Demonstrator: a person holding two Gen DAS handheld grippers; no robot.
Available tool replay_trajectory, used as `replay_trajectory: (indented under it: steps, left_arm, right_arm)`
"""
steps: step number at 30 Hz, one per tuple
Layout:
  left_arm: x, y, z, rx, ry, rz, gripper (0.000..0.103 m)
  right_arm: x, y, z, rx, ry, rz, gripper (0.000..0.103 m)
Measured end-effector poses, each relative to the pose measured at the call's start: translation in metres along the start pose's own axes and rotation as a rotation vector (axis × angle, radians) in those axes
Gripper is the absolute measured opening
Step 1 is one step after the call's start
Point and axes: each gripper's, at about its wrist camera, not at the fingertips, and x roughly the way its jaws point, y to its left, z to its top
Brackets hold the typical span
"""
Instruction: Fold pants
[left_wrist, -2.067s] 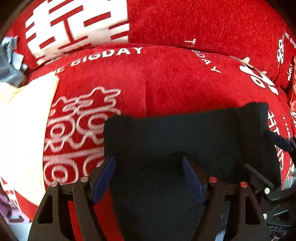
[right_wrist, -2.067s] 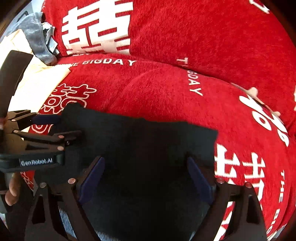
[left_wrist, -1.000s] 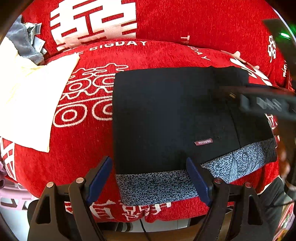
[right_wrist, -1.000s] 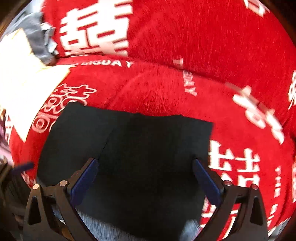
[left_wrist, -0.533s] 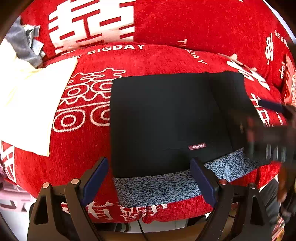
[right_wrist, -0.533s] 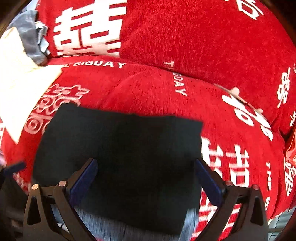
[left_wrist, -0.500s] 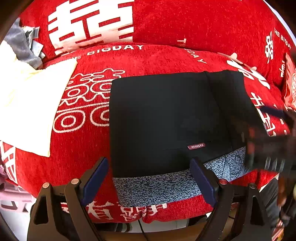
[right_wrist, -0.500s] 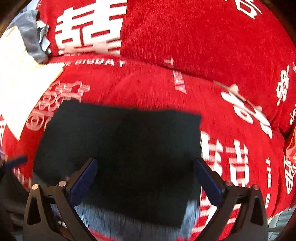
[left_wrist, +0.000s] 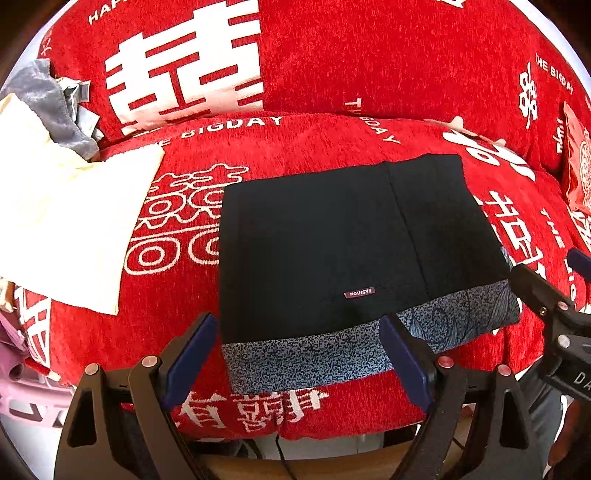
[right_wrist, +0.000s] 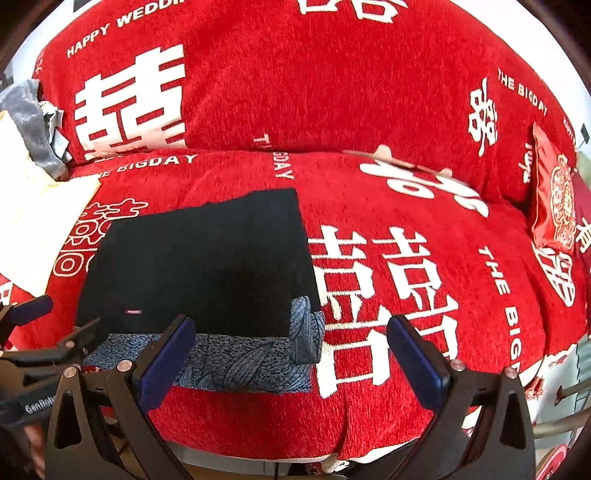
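Black folded pants (left_wrist: 332, 243) flat on red sofa (left_wrist: 369, 66), beyond left tool (left_wrist: 295, 354), apart.

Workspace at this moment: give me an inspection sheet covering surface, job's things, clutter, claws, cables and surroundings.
Surface: red sofa cover with white lettering.
Job's things: black pants, folded to a flat rectangle, patterned grey waistband at the near edge.
Clutter: cream cloth and grey cloth at left; red packet at right.
Claws: left claw open, empty, above the waistband; right claw open, empty, off the pants' right edge.
Cables: one dark cable hanging below the seat's front.
Surroundings: pink object at lower left, unclear.
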Motion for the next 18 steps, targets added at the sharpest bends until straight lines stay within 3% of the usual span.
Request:
replay_trajectory:
  steps: [8, 18]
  left_arm:
    - [-0.005, 0.002, -0.001, -0.006, -0.019, 0.04, 0.09]
    - [0.003, 0.007, -0.005, -0.021, 0.019, 0.02, 0.09]
  right_arm:
    - [0.011, 0.014, -0.009, -0.015, 0.057, 0.039, 0.103]
    - [0.012, 0.014, -0.013, -0.008, 0.065, 0.036, 0.103]
